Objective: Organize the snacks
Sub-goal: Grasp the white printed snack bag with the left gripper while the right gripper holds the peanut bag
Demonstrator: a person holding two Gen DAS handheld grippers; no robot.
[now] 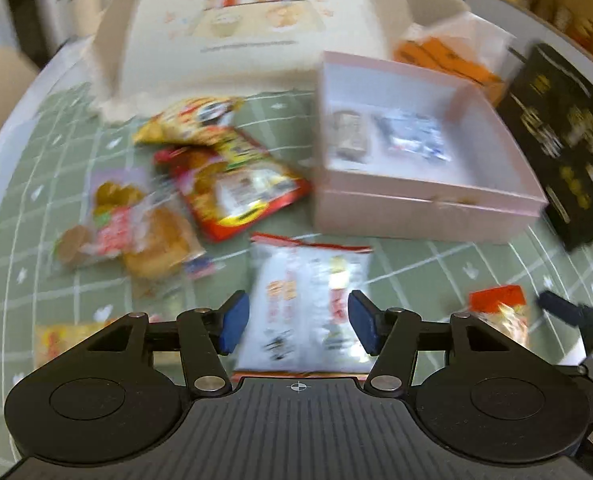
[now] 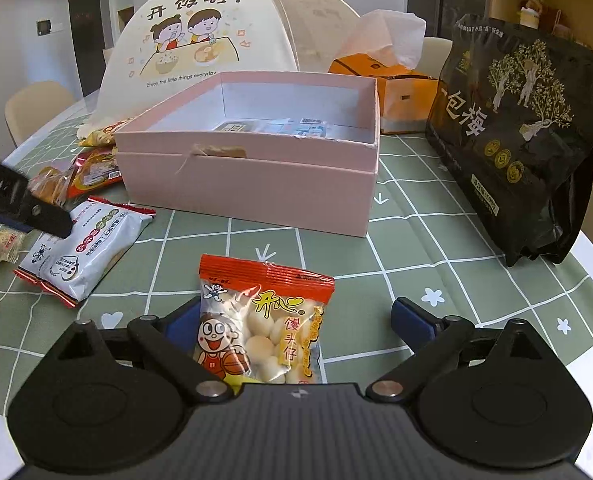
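Observation:
A white snack packet [image 1: 304, 308] lies flat on the green checked cloth. My left gripper [image 1: 298, 320] hovers over it, open, with its blue pads beside the packet's two long edges. From the right wrist view the same packet [image 2: 84, 248] rests on the table with a left finger [image 2: 36, 212] above it. My right gripper [image 2: 296, 320] stands wide open around a red packet of small round buns [image 2: 264, 320] lying on the cloth; its right pad is well clear. The open pink box [image 2: 256, 184] stands just beyond, with a few small packets [image 2: 272, 126] inside.
A cream food-cover dome [image 2: 200, 40] stands behind the box, with an orange tissue box [image 2: 400, 92] beside it. On the right a tall black bag [image 2: 524, 128] stands upright. Several more snack packets [image 1: 232, 184] lie left of the box. The left wrist view is blurred.

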